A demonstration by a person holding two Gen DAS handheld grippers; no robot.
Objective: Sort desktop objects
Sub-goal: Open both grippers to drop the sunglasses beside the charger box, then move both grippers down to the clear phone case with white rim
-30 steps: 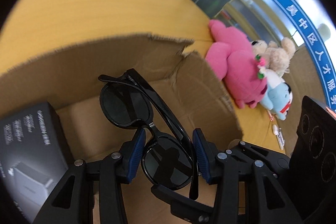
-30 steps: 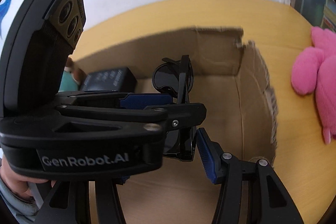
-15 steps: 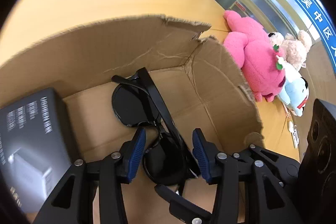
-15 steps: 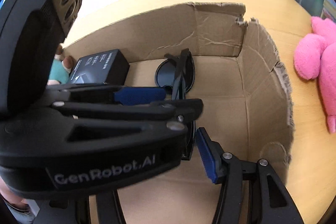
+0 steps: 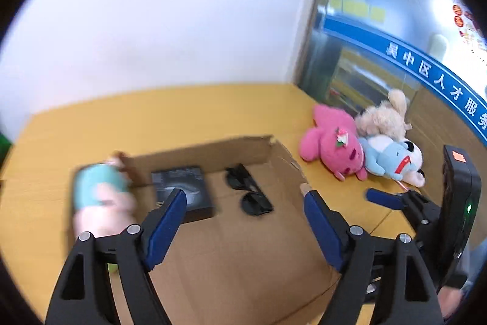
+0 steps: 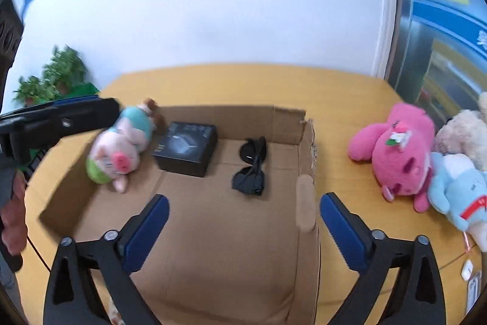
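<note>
Inside the cardboard box (image 6: pixel 194 233): sunglasses (image 6: pixel 252 166) and a black box (image 6: pixel 186 148) lie on its floor, side by side and apart.
Sunglasses: folded, dark lenses, lying toward the box's far wall and its right wall; nothing grips them.
Black box: left of the sunglasses, near the far wall, printed lid facing up.
Cardboard box: open-topped, sitting on the yellow tabletop (image 6: pixel 334 99); its torn right wall faces the plush toys.
Pig plush (image 6: pixel 118 151): pink with a teal top, leaning over the box's left wall near the far left corner; blurred in the left wrist view (image 5: pixel 97 191).
Pink plush (image 6: pixel 398 151): lying on the tabletop to the right of the cardboard box, well apart from it, toward the tabletop's right edge.
Blue plush (image 6: pixel 456 188): touching the pink plush on its right side.
Cream plush (image 5: pixel 383 118): behind the blue plush, touching it.
Left gripper (image 5: pixel 243 221): released, blue pads wide apart, holding nothing, above the near part of the cardboard box.
Right gripper (image 6: pixel 243 230): released as well, pads spread wide and empty, above the near part of the cardboard box.
Plant (image 6: pixel 51 78): green leaves beyond the tabletop's far left corner, against the white wall.
</note>
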